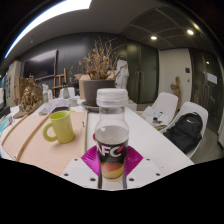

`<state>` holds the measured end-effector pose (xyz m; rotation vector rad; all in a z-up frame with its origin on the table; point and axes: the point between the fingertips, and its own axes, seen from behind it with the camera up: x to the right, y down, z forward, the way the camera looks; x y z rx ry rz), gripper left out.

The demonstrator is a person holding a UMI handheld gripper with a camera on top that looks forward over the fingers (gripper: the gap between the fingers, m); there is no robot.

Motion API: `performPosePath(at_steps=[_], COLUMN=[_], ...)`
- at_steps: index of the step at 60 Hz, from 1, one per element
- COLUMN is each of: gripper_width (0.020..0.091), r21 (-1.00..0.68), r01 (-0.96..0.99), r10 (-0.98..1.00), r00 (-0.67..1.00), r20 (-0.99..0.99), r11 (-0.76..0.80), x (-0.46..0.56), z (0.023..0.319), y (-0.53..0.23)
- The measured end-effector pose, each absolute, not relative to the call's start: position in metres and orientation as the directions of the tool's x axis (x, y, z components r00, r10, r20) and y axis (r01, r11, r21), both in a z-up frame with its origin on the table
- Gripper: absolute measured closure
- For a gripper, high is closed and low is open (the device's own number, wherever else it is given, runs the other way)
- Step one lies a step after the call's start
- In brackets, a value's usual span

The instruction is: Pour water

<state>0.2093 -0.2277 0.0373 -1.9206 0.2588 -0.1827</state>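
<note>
Fingers [97, 170] look closed on our bottle [112, 135], upright, cap on; green mug [61, 126] nearby, so we judge pouring not started.

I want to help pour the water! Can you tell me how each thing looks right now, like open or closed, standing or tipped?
Clear plastic bottle with white cap and pink label: upright, cap on, held between the jaws.
Yellow-green ceramic mug: upright on the table, beyond the gripper; contents not visible.
Round wooden table: bears the mug.
Gripper: shut on the bottle.
Dark pot of dried brown plants: upright, behind the bottle.
</note>
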Motion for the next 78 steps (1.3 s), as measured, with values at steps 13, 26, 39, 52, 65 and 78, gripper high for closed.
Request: performPosePath(at_steps=[13, 26, 39, 52, 65, 78], gripper_width=[0.0837, 0.0835, 0.0837, 0.0839, 0.0840, 0.0838], r21=[-0.932, -0.826, -0.447, -0.012, 0.259, 0.237], r01=[0.004, 0.377, 0.800, 0.952, 0.936, 0.942], r10=[-0.306, -0.272, -0.134, -0.020, 0.010, 0.031], r00=[0.944, 0.816, 0.432, 0.006, -0.264, -0.236], r20=[0.123, 0.510, 0.892, 1.000, 0.964, 0.971], r11=[-0.362, -0.419, -0.399, -0.306, -0.239, -0.237], x=[0.233, 0.267, 0.243, 0.203, 0.184, 0.184], z=[0.073, 0.146, 0.194, 0.192, 0.173, 0.163], y=[-0.222, -0.176, -0.115, -0.073, -0.053, -0.046])
